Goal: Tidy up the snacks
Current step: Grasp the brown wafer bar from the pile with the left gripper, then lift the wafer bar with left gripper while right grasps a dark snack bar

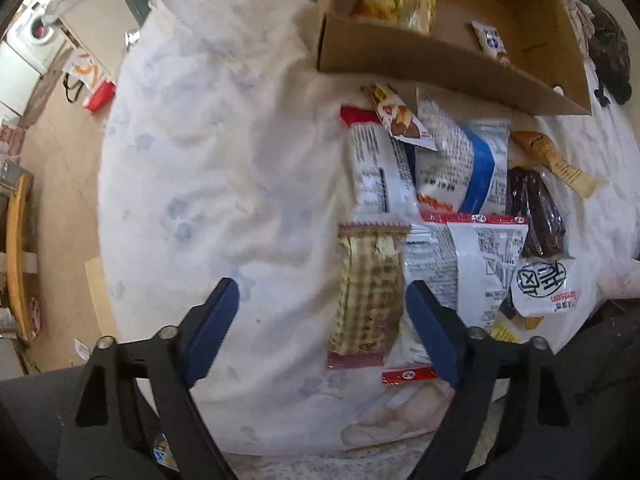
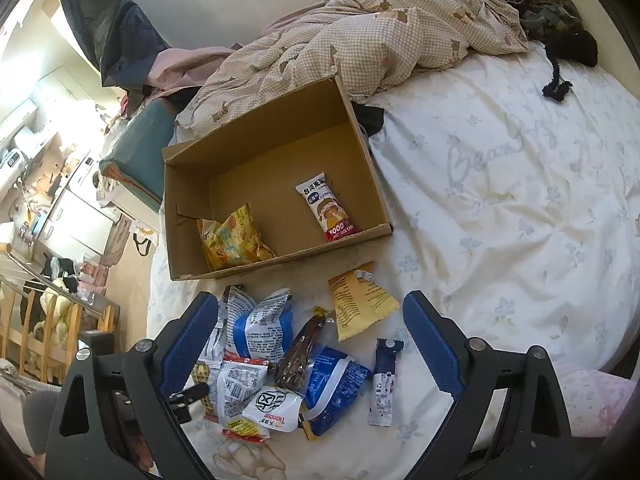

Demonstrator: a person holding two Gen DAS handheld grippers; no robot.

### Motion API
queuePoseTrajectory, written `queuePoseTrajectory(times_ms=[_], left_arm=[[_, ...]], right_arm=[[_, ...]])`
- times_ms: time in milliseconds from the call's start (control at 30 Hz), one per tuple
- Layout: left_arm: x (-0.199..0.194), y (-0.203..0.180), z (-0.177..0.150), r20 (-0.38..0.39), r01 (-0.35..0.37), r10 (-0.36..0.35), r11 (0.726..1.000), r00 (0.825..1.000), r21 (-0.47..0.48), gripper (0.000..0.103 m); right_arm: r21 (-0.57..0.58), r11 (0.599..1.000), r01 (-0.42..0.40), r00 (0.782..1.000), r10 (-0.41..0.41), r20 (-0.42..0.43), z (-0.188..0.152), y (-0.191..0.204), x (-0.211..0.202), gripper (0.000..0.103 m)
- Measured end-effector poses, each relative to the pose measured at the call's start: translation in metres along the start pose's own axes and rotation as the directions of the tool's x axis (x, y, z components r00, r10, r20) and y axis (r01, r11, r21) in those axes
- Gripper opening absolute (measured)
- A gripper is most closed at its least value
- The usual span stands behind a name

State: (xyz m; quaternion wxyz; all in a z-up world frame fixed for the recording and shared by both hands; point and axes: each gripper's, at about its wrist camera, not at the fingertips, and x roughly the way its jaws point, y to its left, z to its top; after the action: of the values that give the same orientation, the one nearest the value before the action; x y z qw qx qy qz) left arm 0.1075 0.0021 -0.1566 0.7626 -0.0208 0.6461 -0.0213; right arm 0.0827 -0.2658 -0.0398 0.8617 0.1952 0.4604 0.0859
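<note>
An open cardboard box (image 2: 180, 208) lies on the bed and holds a yellow snack bag (image 2: 232, 240) and a rice cake bar (image 2: 328, 212); the box also shows in the left wrist view (image 1: 400, 56). A pile of snack packets (image 2: 260, 360) lies in front of it. My left gripper (image 1: 322, 312) is open and empty above a gold-checked wafer pack (image 1: 368, 292). My right gripper (image 2: 308, 340) is open and empty above the pile, with a dark brown stick pack (image 2: 300, 352) and a blue pouch (image 2: 336, 380) between its fingers. A yellow sachet (image 2: 360, 304) lies beside the box.
The white flowered bed sheet (image 2: 500, 200) stretches to the right. A rumpled checked quilt (image 2: 360, 40) lies behind the box. The bed's left edge drops to the floor (image 1: 60, 200), where a red-and-white bag (image 1: 92, 84) sits. A small dark bar (image 2: 384, 384) lies apart from the pile.
</note>
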Motion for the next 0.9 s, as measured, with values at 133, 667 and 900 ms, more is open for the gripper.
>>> queuePoseTrajectory(times_ms=[133, 667, 900], left_arm=[[0.012, 0.005, -0.003, -0.032, 0.076, -0.078, 0.995, 0.996, -0.065, 0.053], [0.024, 0.011, -0.014, -0.095, 0.079, -0.087, 0.993, 0.992, -0.088, 0.047], [0.019, -0.005, -0.013, -0.075, -0.033, 0.032, 0.999, 0.997, -0.009, 0.023]], right_arm=[[0.004, 1.000, -0.001, 1.000, 0.001, -0.005, 0.000, 0.001, 0.002, 0.096], [-0.001, 1.000, -0.001, 1.000, 0.001, -0.023, -0.001, 0.002, 0.009, 0.096], [0.005, 1.000, -0.004, 0.999, 0.004, -0.033, -0.001, 0.002, 0.012, 0.096]])
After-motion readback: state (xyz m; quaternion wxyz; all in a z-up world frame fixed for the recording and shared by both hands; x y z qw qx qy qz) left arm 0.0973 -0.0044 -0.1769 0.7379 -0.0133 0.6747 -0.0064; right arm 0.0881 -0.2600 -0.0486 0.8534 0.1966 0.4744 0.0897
